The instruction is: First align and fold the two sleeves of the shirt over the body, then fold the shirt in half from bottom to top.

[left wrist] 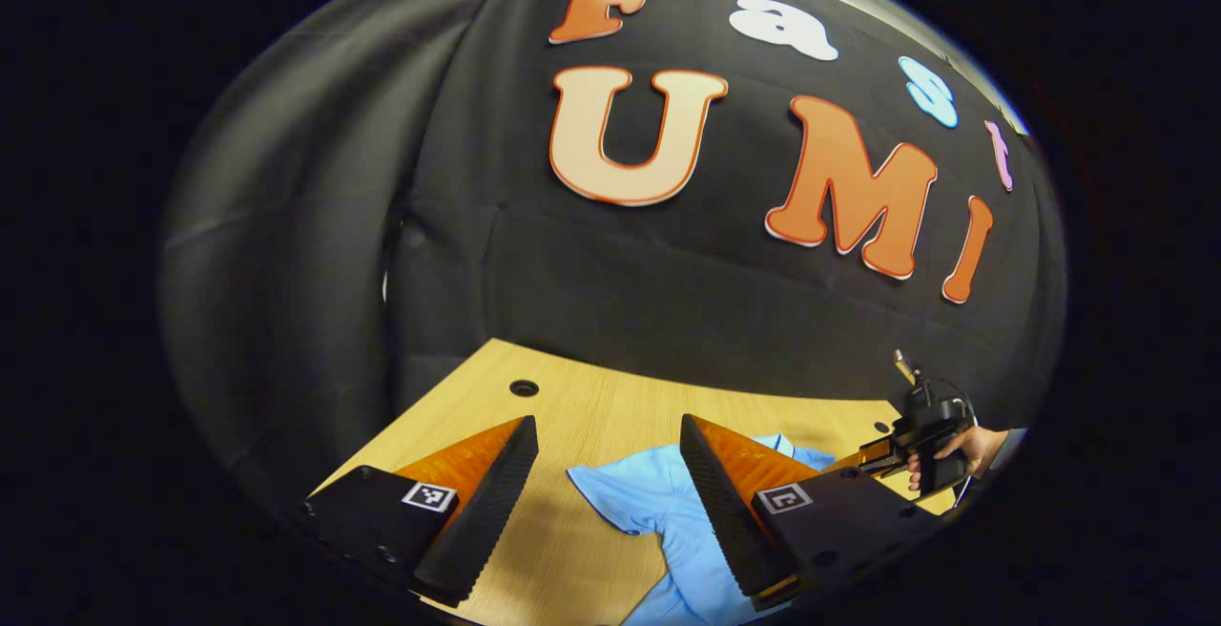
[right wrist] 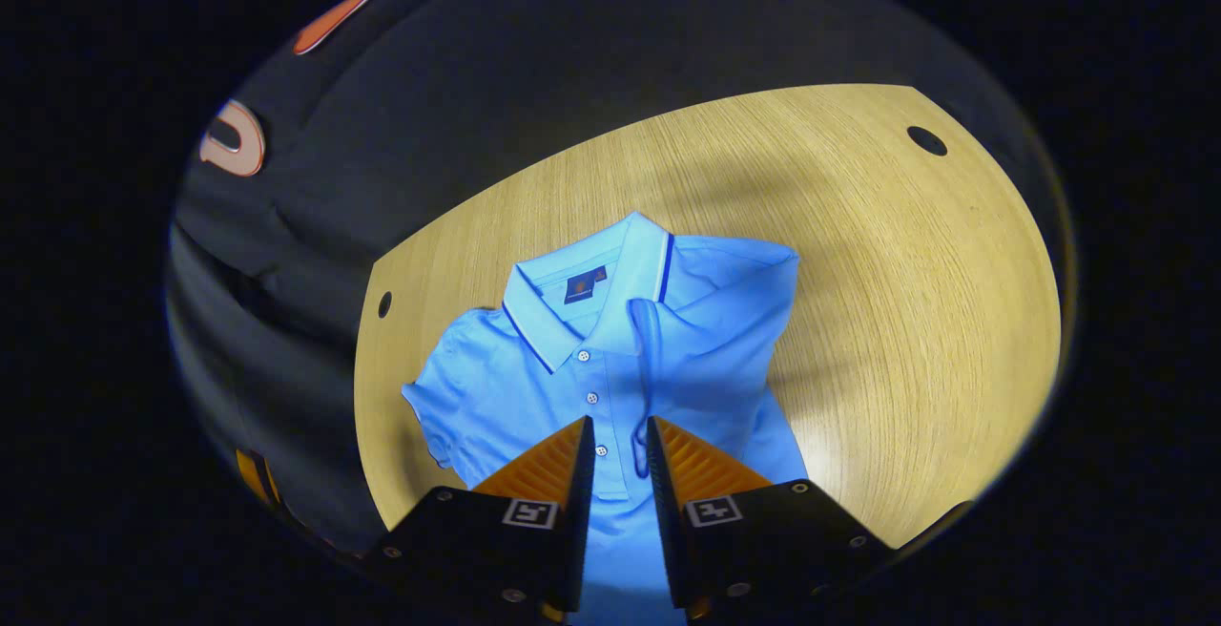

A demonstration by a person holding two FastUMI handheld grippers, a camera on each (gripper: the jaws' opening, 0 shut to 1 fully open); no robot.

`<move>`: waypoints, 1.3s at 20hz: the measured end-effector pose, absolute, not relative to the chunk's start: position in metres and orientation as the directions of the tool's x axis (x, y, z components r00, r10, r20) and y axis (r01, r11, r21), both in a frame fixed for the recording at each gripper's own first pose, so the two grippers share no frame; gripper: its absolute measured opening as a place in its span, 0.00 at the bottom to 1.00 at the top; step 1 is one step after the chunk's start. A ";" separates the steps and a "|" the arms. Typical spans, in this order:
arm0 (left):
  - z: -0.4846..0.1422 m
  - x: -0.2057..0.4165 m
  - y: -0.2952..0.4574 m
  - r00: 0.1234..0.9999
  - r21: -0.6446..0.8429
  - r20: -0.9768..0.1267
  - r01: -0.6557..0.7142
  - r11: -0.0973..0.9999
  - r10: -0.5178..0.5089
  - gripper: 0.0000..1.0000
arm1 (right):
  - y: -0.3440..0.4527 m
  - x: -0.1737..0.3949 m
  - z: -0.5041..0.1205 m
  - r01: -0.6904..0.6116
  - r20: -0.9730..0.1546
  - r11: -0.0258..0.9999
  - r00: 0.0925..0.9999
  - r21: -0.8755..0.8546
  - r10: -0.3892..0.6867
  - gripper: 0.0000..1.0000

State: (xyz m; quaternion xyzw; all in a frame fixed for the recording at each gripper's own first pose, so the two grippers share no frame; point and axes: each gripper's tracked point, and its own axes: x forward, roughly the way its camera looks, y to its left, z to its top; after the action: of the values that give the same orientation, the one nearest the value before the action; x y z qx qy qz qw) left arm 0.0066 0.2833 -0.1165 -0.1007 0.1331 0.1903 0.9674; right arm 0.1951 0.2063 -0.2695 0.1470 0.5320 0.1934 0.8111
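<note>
Roughly midway through the sleeve stage, judging by the layout. Blue polo shirt (right wrist: 610, 359) flat on wooden table (right wrist: 906, 321), collar (right wrist: 582, 306) toward the booth wall. Sleeve on the right of the collar in the right gripper view (right wrist: 711, 311) already lying folded across the chest; sleeve on the other side of the collar (right wrist: 439, 406) spread out flat, not yet folded.

Right gripper (right wrist: 618, 440) hovering over the button placket just below the collar, fingers narrowly parted with shirt visible through the gap, nothing pinched. Left gripper (left wrist: 606, 473) raised off the table, fingers wide apart, empty, unfolded sleeve (left wrist: 620, 492) below and between them. Hand (left wrist: 954, 454) holding the other gripper seen further off past the shirt.

Likely next: pinch the flat sleeve near its cuff edge, lift only slightly, carry across toward the collar line, lay it matching the folded one. Worth keeping the body from dragging; grabbing a single layer only. Bottom-to-top fold still pending.
</note>
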 end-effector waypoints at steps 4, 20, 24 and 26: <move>-0.165 0.038 0.289 0.860 -0.190 -0.448 -0.357 0.914 0.243 0.99 | 0.196 0.191 -0.251 -0.177 -0.783 0.883 0.410 0.436 0.468 0.58; -0.333 0.107 0.289 0.484 -0.179 -0.870 -0.483 0.857 0.091 0.98 | 0.086 0.197 -0.191 -0.173 -0.638 0.930 0.686 0.324 0.350 0.97; -0.352 0.111 0.297 0.400 -0.076 -0.904 -0.504 0.860 0.154 1.00 | 0.066 0.192 -0.190 -0.186 -0.625 0.942 0.710 0.281 0.326 0.97; -0.358 0.112 0.301 0.370 -0.035 -0.912 -0.501 0.865 0.177 0.91 | 0.059 0.189 -0.188 -0.193 -0.618 0.946 0.719 0.260 0.317 0.98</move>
State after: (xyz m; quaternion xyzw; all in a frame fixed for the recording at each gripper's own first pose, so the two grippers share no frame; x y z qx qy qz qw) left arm 0.1123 0.3014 -0.3577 -0.1555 0.5212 0.2086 0.8128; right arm 0.1888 0.0586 -0.1884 0.0888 0.3484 0.1382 0.9228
